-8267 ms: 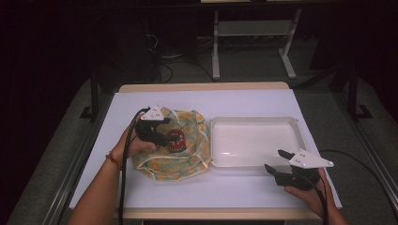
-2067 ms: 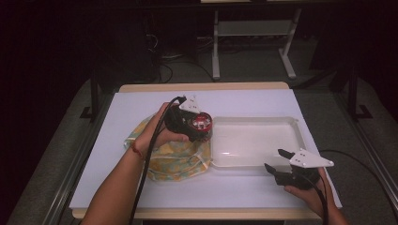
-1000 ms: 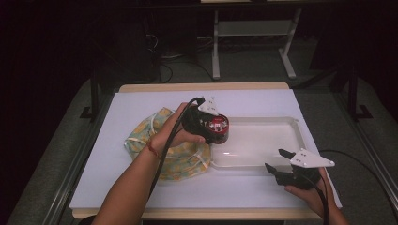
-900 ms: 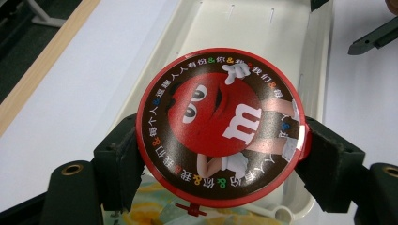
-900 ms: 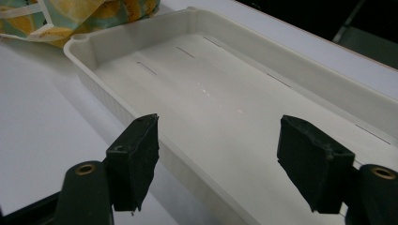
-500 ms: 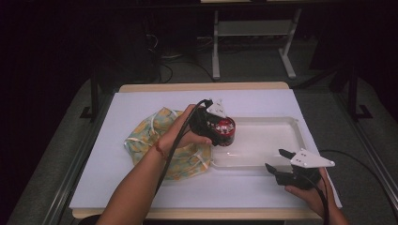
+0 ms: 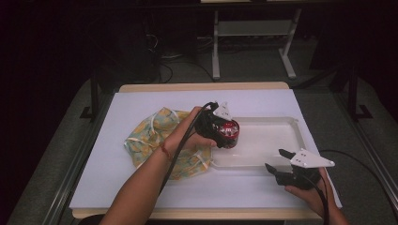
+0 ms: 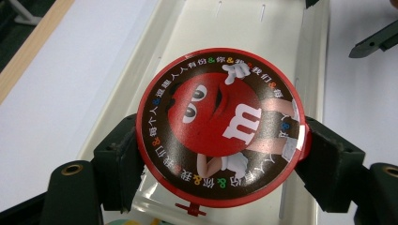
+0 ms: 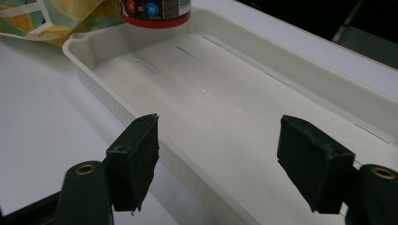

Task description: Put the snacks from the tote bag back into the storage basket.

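Moved from the patterned cloth bag (image 7: 159,140): left tool (image 7: 220,131) now grips M&M's tin (image 8: 219,126) over white tray (image 9: 234,108). Tin looks rigid, smooth-walled, likely slippery; clamp across its sides. Right tool (image 9: 220,164) open, idle.

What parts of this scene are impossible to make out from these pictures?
- The tin's side label: the left gripper view shows its lid, and the right gripper view cuts it off at the top edge.
- Whether the tin touches the tray floor: the high view is too small to tell.
- The cloth in the high view: the forearm covers its middle.
- The right hand-held gripper handle: the hand hides it.
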The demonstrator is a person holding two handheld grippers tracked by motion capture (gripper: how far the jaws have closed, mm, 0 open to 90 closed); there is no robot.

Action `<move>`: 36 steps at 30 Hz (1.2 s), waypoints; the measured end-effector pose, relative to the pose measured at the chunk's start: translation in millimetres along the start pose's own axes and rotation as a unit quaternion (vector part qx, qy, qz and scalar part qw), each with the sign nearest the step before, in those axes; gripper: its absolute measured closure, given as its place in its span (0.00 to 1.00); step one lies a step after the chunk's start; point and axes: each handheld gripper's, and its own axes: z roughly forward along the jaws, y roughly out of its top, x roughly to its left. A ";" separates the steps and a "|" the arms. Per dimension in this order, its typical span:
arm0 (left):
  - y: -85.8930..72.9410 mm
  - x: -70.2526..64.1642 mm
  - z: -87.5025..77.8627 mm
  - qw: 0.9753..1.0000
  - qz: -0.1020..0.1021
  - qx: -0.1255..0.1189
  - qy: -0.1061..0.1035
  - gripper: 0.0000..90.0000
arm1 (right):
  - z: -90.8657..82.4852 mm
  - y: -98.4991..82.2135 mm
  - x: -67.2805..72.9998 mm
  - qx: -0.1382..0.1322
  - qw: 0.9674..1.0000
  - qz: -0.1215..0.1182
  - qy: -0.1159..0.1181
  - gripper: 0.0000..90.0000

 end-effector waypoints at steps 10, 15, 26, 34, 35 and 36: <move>0.4 -0.9 13.6 1.000 -0.001 0.012 -0.006 0.27 | 0.3 0.0 0.5 0.001 1.000 0.001 0.001 0.32; -2.0 0.5 19.8 1.000 -0.008 0.016 -0.007 0.27 | 0.6 -0.4 0.1 0.000 1.000 0.002 0.001 0.32; -6.3 0.7 31.0 0.999 -0.012 0.028 -0.012 0.27 | 1.3 -0.5 0.4 0.002 1.000 0.002 0.001 0.32; -9.4 -1.9 37.7 0.999 -0.011 0.033 -0.014 0.27 | 1.0 -0.6 0.2 0.003 1.000 0.001 0.001 0.32; -9.9 -2.8 39.9 0.999 -0.012 0.036 -0.012 0.27 | 0.9 -0.6 0.4 0.003 1.000 0.000 0.001 0.32; -9.9 -2.8 39.9 0.999 -0.012 0.036 -0.012 0.27 | 0.8 -0.5 0.4 0.002 1.000 0.000 0.001 0.32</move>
